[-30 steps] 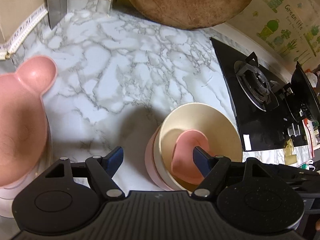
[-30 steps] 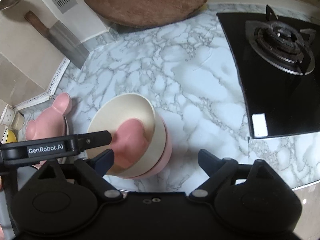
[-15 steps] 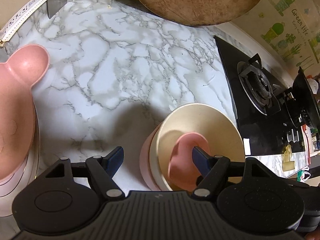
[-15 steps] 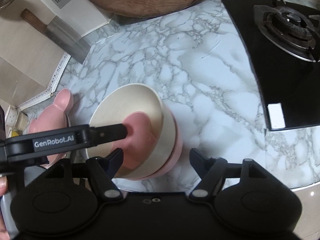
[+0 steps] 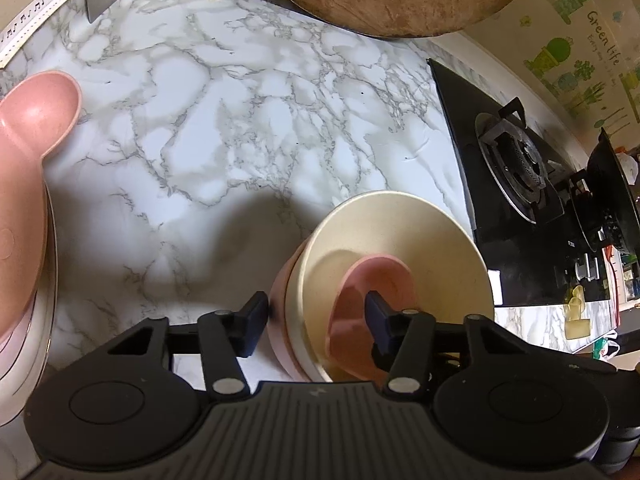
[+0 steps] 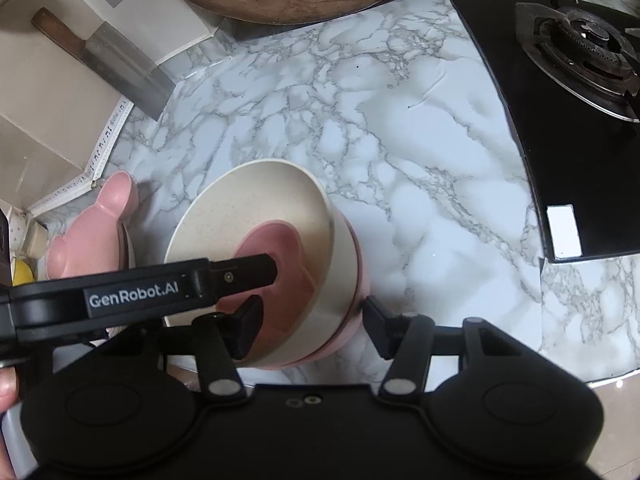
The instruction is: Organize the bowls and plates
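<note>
Bowls nested for stacking: cream bowl [image 6: 256,216] sits in a pink bowl [image 6: 352,320] on the desk [image 6: 400,160], small pink dish [image 6: 288,272] inside. My left tongs [image 5: 316,320] and right tongs [image 6: 310,326] both straddle the wall, apart; contact unclear. Bear-shaped plate [image 5: 24,184] cut off at frame edge.

Straddling the near wall of the cream bowl [image 6: 256,204] with right gripper [image 6: 310,326] fingers spread wide, left gripper [image 6: 256,270] reaching inside toward the pink dish [image 6: 292,264], all sitting on the marble desk [image 6: 420,184].
</note>
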